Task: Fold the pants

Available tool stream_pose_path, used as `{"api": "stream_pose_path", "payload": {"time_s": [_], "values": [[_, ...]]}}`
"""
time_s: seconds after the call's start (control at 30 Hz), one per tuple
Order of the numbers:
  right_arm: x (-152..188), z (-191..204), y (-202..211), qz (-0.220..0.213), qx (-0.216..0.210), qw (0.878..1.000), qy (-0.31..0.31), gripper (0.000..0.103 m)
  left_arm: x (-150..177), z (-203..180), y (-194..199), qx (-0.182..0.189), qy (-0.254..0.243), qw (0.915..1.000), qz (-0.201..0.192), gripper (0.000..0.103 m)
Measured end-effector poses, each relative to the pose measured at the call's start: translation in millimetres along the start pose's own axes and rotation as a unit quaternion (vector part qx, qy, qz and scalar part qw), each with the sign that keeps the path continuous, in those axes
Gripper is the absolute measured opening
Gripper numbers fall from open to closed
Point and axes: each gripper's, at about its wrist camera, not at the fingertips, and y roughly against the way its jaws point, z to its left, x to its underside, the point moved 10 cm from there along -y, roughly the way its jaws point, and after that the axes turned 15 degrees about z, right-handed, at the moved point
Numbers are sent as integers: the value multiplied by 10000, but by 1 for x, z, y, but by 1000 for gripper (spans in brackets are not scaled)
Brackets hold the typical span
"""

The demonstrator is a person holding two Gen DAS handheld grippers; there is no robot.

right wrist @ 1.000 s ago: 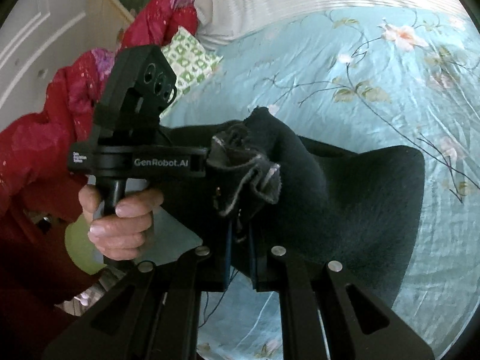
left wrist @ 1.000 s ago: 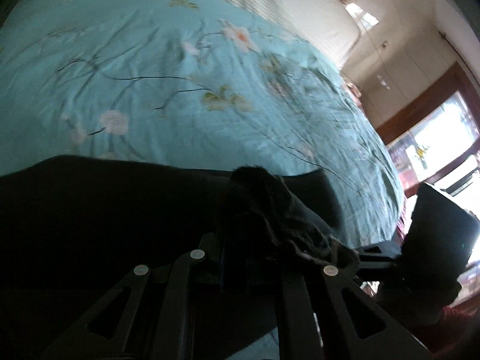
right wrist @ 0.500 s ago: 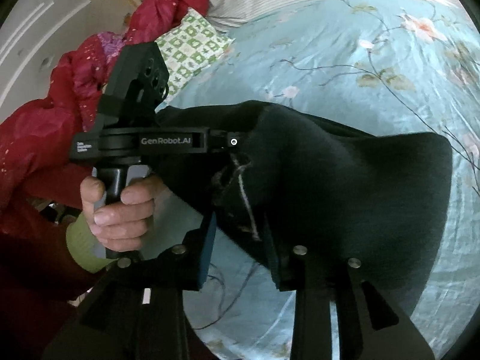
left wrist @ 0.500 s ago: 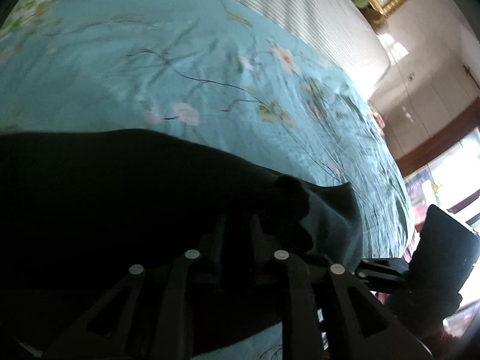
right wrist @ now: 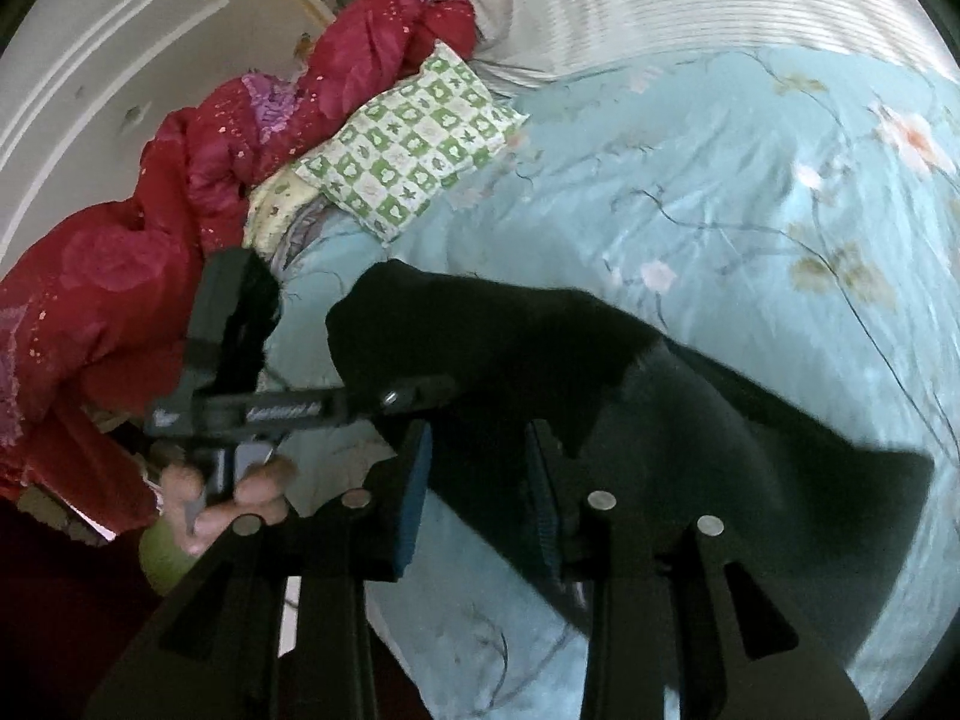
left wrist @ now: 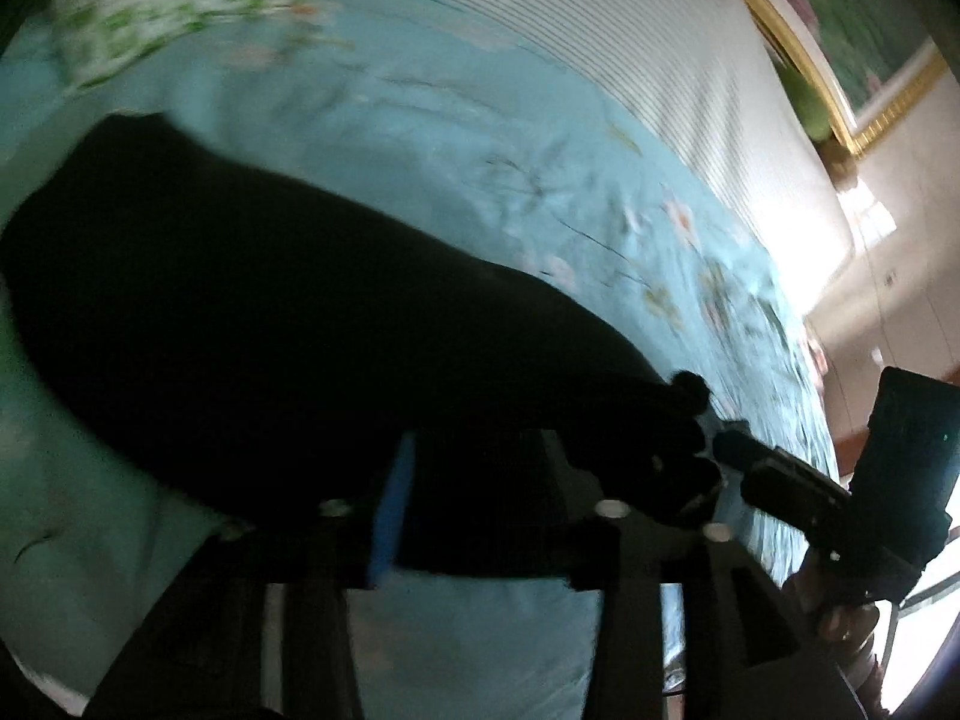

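Since a second ago both grippers [left wrist: 474,498] [right wrist: 480,492] have gaped, pants [right wrist: 720,420] loose between; retreat low toward the bed [right wrist: 720,180] edge.

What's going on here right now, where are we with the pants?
A person with a gripper in each hand is folding black pants on a teal floral bedspread. Both the left gripper and right gripper are open, fingers straddling the fabric. The pants lie across the bed, with a checkered pillow beyond.

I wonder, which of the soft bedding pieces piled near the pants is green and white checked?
The small pillow resting against the red quilt; the quilt is speckled red, and the striped bedding behind is pale.
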Motion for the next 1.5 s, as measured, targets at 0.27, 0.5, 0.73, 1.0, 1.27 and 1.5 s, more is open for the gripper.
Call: {"api": "stream_pose_path", "payload": {"time_s": [0.27, 0.5, 0.73, 1.0, 1.27, 1.5], "values": [[-40, 19, -40, 349, -14, 9988, 329, 47, 6, 67, 40, -330, 751, 9958, -398, 51], [-77, 35, -74, 672, 30, 9954, 677, 52, 5, 116, 55, -426, 1295, 9893, -525, 53], [-118, 45, -117, 1083, 158, 9870, 1178, 55, -7, 151, 50, -360, 1744, 9829, -464, 53], [-149, 60, -179, 1635, 100, 9731, 1623, 57, -23, 167, 43, -347, 1859, 9807, -492, 54], [-159, 67, -231, 2092, -187, 9614, 1778, 57, -34, 172, 39, -325, 1862, 9803, -579, 50], [-152, 72, -240, 2257, -282, 9557, 1869, 26, -40, 168, 38, -479, 1713, 9821, -620, 18]]}}
